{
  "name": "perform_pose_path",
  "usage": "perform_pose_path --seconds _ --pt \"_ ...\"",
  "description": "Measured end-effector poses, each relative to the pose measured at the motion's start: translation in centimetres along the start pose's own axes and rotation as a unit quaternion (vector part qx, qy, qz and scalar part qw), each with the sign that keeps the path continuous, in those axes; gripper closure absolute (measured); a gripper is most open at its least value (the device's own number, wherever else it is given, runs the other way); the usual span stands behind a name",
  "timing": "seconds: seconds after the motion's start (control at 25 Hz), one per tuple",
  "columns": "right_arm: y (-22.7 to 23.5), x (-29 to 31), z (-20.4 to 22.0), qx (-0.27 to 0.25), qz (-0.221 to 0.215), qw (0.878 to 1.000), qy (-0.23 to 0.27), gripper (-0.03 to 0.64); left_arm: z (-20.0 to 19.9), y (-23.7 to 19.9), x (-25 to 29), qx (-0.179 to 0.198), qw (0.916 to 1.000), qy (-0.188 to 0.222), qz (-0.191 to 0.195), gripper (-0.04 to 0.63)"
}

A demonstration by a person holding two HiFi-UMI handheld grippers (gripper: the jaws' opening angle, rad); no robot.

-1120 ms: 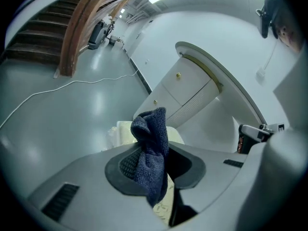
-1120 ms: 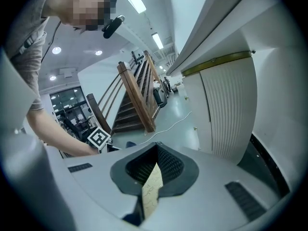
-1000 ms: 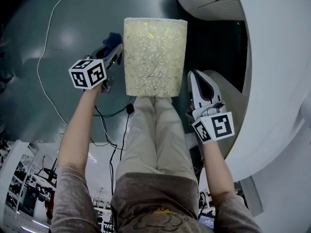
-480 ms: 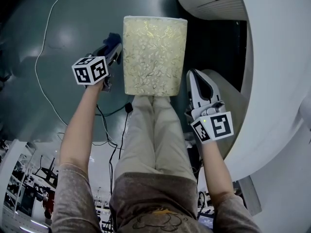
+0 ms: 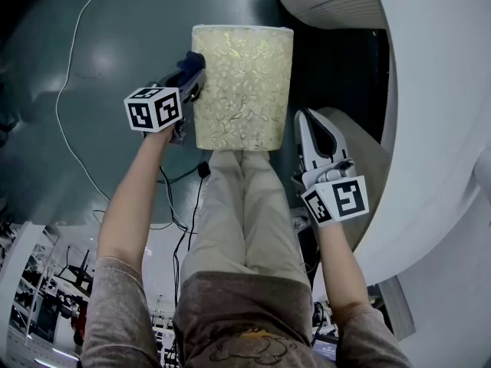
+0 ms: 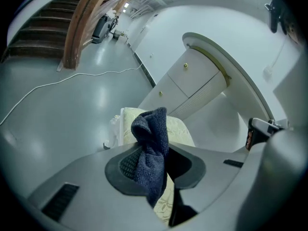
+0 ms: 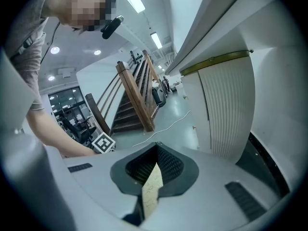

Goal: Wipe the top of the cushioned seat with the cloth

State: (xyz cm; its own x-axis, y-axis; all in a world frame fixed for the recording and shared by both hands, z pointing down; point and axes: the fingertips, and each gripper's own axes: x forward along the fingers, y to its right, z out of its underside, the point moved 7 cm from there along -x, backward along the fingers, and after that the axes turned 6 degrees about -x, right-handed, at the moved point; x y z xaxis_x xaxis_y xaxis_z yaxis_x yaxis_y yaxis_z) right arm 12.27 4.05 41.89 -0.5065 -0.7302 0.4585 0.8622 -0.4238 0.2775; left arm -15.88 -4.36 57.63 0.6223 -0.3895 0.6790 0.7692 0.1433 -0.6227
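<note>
The cushioned seat (image 5: 244,83) is a cream block with a gold floral top, straight ahead of my knees; it shows as well in the left gripper view (image 6: 180,129). My left gripper (image 5: 192,75) is shut on a dark blue cloth (image 5: 190,61), which sits at the seat's left edge near its far corner. In the left gripper view the cloth (image 6: 151,143) bunches up between the jaws of the left gripper (image 6: 154,162). My right gripper (image 5: 307,117) hangs to the right of the seat, shut and holding nothing. A sliver of the seat (image 7: 153,186) shows past the right gripper (image 7: 154,170).
A white curved counter (image 5: 430,129) rises close on the right. A white cable (image 5: 69,106) and a black cable (image 5: 173,198) lie on the grey-green floor at the left. The person's legs (image 5: 245,205) reach the seat's near edge. A wooden staircase (image 6: 82,23) stands far off.
My left gripper has moved right with the cloth, from beside the seat to its left edge. The right gripper has stayed where it was.
</note>
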Motion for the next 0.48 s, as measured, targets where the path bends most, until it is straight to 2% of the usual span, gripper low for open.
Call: perform_pose_path --seconds 0.48 --pt "0.4 -0.7 -0.2 0.010 0.010 1.000 0.009 0.618 1.3 6.0 4.4 0.025 0.9977 -0.030 0.056 0.497"
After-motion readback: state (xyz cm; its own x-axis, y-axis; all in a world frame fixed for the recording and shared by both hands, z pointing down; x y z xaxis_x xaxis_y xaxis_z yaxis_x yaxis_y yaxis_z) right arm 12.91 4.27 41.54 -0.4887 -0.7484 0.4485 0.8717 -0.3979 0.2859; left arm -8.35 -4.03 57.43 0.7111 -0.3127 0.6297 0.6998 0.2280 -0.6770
